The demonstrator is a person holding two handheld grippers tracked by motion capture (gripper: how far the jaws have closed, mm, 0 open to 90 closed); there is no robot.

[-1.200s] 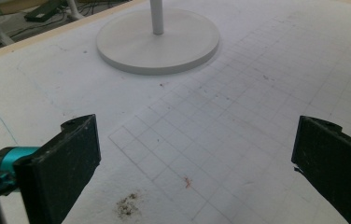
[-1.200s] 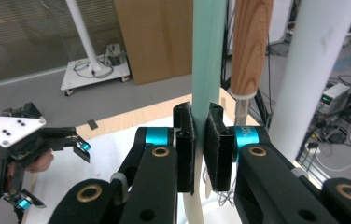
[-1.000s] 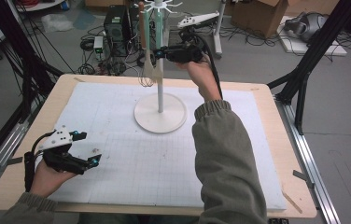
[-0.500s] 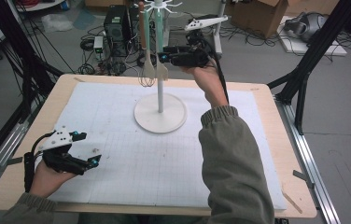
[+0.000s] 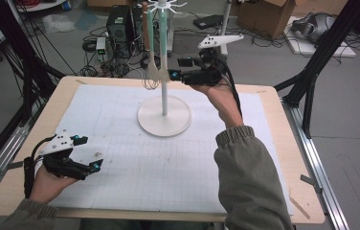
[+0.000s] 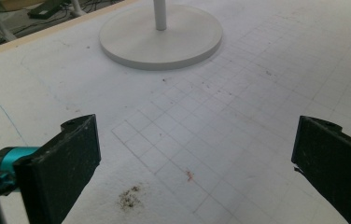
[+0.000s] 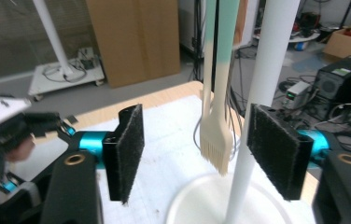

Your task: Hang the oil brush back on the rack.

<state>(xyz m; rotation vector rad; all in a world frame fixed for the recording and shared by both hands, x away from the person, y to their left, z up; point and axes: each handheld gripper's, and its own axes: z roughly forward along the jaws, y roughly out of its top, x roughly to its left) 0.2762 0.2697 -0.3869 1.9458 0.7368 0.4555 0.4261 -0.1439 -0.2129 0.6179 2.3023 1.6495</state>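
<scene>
A white stand has a round base [image 5: 163,125] and a tall pole [image 5: 164,91]. From its top hooks hangs a wooden slotted utensil [image 5: 151,73] with a teal and brown handle. My right gripper [image 5: 178,68] is held up just right of the pole, open and holding nothing. In the right gripper view the utensil [image 7: 215,140] and the pole [image 7: 257,93] hang a little beyond its open pads [image 7: 127,149]. My left gripper [image 5: 89,152] rests open near the table's front left. Its view looks across the mat to the base [image 6: 160,39].
A white gridded mat [image 5: 178,163] covers the wooden table [image 5: 283,143]. Black frame bars [image 5: 312,72] stand at the right and left edges. Boxes, cables and a computer case [image 5: 120,24] sit on the floor behind the table.
My right gripper has come lower and slightly right, away from the hanging utensil. The left gripper has stayed put.
</scene>
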